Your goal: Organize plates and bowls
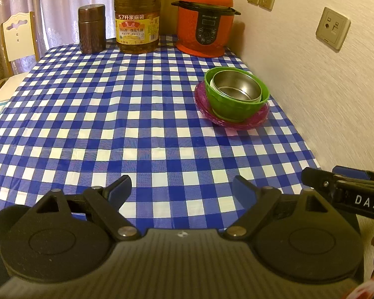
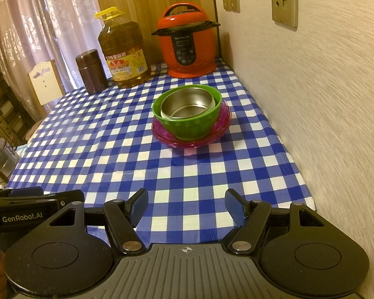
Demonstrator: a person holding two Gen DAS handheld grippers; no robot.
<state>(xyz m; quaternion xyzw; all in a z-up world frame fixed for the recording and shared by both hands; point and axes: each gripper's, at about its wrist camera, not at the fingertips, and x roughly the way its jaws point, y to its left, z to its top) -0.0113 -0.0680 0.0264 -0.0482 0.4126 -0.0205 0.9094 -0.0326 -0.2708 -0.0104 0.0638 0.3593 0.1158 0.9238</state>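
A steel bowl (image 1: 239, 87) sits inside a green bowl (image 1: 233, 108), which stands on pink translucent plates (image 1: 204, 107) on the checked tablecloth near the wall. The same stack shows in the right wrist view: steel bowl (image 2: 187, 107), green bowl (image 2: 187, 127), pink plates (image 2: 162, 134). My left gripper (image 1: 182, 190) is open and empty, low over the near part of the table, well short of the stack. My right gripper (image 2: 185, 205) is open and empty too, near the table's front edge. The right gripper's side shows in the left wrist view (image 1: 346, 191).
At the far end stand a red pressure cooker (image 1: 204, 22), a large oil bottle (image 1: 137, 17) and a brown canister (image 1: 92, 32). The wall (image 1: 324, 94) runs along the table's right side. A chair (image 1: 18, 37) stands at the far left.
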